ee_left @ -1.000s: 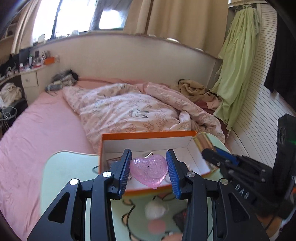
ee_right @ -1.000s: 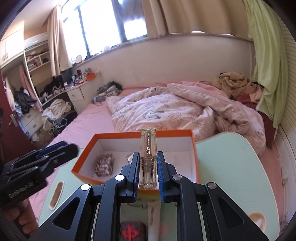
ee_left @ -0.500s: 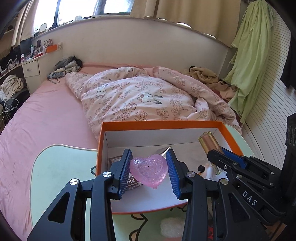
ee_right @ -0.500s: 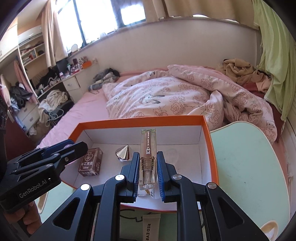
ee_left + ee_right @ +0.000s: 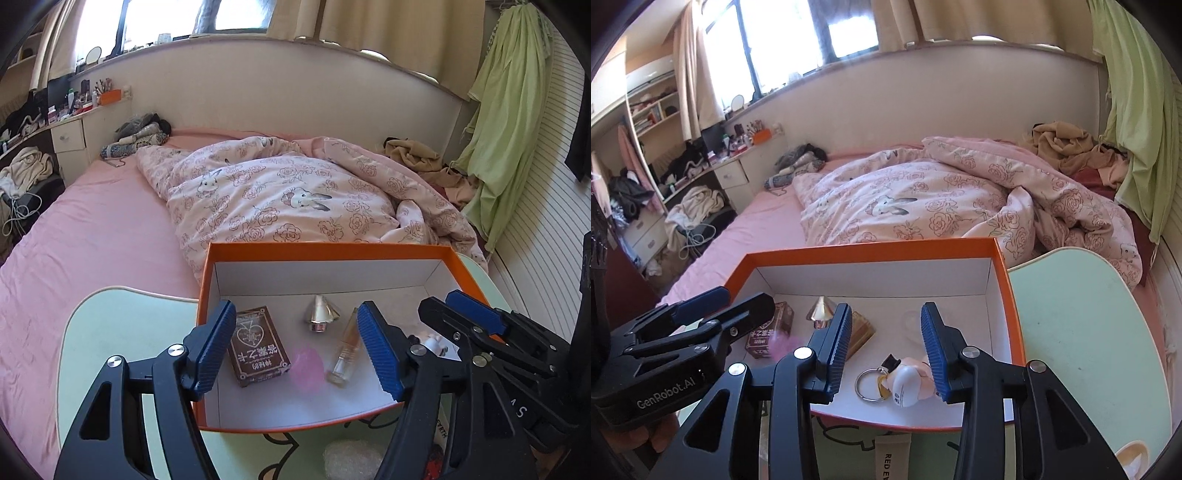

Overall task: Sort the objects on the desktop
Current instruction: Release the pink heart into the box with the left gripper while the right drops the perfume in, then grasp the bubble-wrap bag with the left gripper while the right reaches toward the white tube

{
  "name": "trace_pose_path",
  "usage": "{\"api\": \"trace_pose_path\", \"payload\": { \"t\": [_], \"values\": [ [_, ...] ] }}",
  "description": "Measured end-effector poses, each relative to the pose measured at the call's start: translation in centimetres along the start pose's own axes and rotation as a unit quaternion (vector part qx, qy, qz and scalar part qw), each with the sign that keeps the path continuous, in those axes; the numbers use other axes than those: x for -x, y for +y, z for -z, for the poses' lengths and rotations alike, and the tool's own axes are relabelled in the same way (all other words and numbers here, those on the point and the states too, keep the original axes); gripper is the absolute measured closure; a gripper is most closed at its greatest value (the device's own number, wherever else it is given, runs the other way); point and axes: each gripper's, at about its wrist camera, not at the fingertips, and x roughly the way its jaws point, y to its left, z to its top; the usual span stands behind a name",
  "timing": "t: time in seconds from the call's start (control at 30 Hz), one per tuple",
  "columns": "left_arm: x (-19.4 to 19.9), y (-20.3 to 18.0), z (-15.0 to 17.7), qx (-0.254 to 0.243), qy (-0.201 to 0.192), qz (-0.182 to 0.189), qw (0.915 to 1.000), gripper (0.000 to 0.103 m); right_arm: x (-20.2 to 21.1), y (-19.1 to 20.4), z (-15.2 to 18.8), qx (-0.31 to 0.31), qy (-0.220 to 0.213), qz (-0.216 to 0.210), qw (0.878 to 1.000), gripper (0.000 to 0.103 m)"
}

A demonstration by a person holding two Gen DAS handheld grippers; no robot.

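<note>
An orange box (image 5: 321, 250) with a white inside stands on the pale green table (image 5: 129, 332). My left gripper (image 5: 297, 350) hangs over the box with its jaws opening and nothing between the pads. Below it lie a blurred pink heart (image 5: 308, 369), a clear perfume bottle (image 5: 345, 350), a brown card box (image 5: 258, 345) and a silver cone cap (image 5: 320, 315). My right gripper (image 5: 884, 349) is over the box's right half, jaws opening and holding nothing. The bottle's gold end (image 5: 862, 332) lies behind its left finger. A white figure keychain (image 5: 905, 376) rests under it.
A pink bed with a rumpled floral duvet (image 5: 288, 199) runs just behind the box. On the table in front of the box lie a white fluffy lump (image 5: 351, 458) and a beige tube (image 5: 890, 458). The two grippers stand close side by side.
Both grippers came down over the box and then let go. The pink heart left the left jaws and the bottle left the right jaws; both now lie in the box.
</note>
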Motion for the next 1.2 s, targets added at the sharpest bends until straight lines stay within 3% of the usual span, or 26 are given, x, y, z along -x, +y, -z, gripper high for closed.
{"api": "trace_pose_path", "payload": {
  "t": [0.47,0.57,0.63,0.77,0.9,1.0,1.13,1.2],
  "values": [
    [4.6,-0.4,1.8,-0.006,-0.009,0.002,0.9999,0.034,4.4,0.9,1.3,0.013,-0.025,0.021,0.999,0.062],
    [6.1,-0.4,3.4,-0.013,-0.011,-0.014,0.9998,0.031,6.3,1.0,3.2,0.018,-0.035,0.046,0.998,0.046],
    [6.9,-0.4,4.9,-0.020,-0.012,-0.033,0.9992,0.023,7.4,0.9,4.8,0.021,-0.036,0.053,0.998,0.045],
    [7.4,0.5,9.2,-0.019,0.021,-0.048,0.9984,0.023,9.1,0.2,8.4,0.020,-0.022,0.076,0.997,0.045],
    [7.1,1.7,12.4,-0.009,0.047,-0.071,0.9963,0.023,9.4,-0.4,12.3,0.023,0.019,0.088,0.996,0.046],
    [6.4,2.9,13.6,0.006,0.065,-0.094,0.9934,0.023,9.2,-0.8,14.3,0.025,0.034,0.095,0.995,0.046],
    [6.2,2.9,14.1,-0.005,0.055,-0.103,0.9932,0.022,9.1,-0.7,15.3,0.040,0.029,0.109,0.993,0.045],
    [6.1,2.9,14.1,-0.007,0.057,-0.101,0.9932,0.016,9.0,-1.0,15.5,0.038,0.022,0.111,0.993,0.044]
  ]
}}
